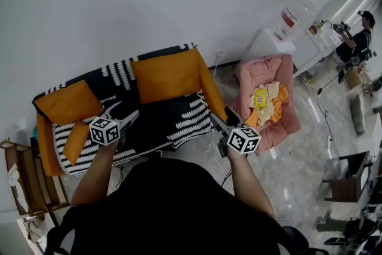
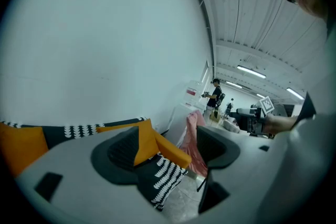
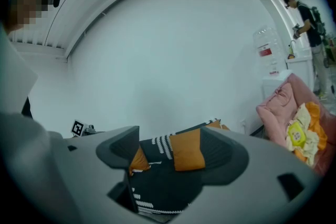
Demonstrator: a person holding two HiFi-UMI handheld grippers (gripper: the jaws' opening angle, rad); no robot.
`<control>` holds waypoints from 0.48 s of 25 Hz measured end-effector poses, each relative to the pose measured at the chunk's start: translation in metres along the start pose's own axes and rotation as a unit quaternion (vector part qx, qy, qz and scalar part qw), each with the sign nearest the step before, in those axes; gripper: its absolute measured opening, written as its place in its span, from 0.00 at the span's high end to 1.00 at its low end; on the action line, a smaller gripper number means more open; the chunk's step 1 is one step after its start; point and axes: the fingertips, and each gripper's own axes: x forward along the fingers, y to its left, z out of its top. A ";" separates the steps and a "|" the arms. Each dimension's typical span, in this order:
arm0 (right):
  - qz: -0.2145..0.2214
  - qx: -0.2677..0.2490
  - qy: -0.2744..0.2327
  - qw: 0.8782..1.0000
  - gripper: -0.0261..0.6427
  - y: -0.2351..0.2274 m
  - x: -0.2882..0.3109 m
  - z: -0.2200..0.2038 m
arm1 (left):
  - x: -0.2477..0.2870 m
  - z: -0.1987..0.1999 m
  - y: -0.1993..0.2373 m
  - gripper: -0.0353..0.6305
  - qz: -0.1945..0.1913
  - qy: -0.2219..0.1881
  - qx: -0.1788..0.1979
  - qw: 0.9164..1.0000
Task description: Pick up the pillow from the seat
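White wall and glossy pale floor (image 1: 298,170) frame a black-and-white patterned seat (image 1: 161,123) with orange sides.

**Task object:** the large orange pillow (image 1: 167,76) stands propped against the seat's back edge, toward its right end, with nothing touching it. A smaller orange cushion (image 1: 67,101) lies at the seat's left back corner. The central pillow is judged the likelier target, since both grippers face it.

**Left gripper** (image 1: 126,109): held short of the seat's front edge, left of centre. Its jaws are spread wide with nothing between them, and its own view shows only pillow and seat far beyond the gap.

**Right gripper** (image 1: 215,119): held near the seat's right front corner. Its jaws are likewise spread and empty, and the pillow appears between them at a distance.

Both grippers are well apart from the pillow.

**Step in hand:** the approach, with no grasp begun.

**Next move, as judged:** carry one or both grippers forward over the seat to the pillow. Set the spread jaws around its soft upper edge or a corner, close them, then lift it clear of the backrest.

**Periphery:** a pink armchair (image 1: 289,119) holding a heap of yellow and orange cloth (image 1: 265,103) stands just beside the seat's right side. A wooden shelf (image 1: 27,179) stands at the seat's left.
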 end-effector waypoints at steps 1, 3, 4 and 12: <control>-0.001 0.002 0.000 1.000 0.43 -0.002 0.005 0.002 | 0.005 0.002 0.004 0.44 -0.003 0.002 0.000 1.000; -0.004 0.006 0.000 1.000 0.43 -0.005 0.013 0.004 | 0.014 0.006 0.010 0.44 -0.008 0.006 -0.001 1.000; -0.006 0.008 0.000 1.000 0.43 -0.007 0.018 0.004 | 0.019 0.008 0.014 0.44 -0.010 0.008 -0.001 1.000; -0.024 0.014 -0.001 1.000 0.43 -0.022 0.049 0.016 | 0.049 0.027 0.045 0.44 -0.020 0.014 0.004 1.000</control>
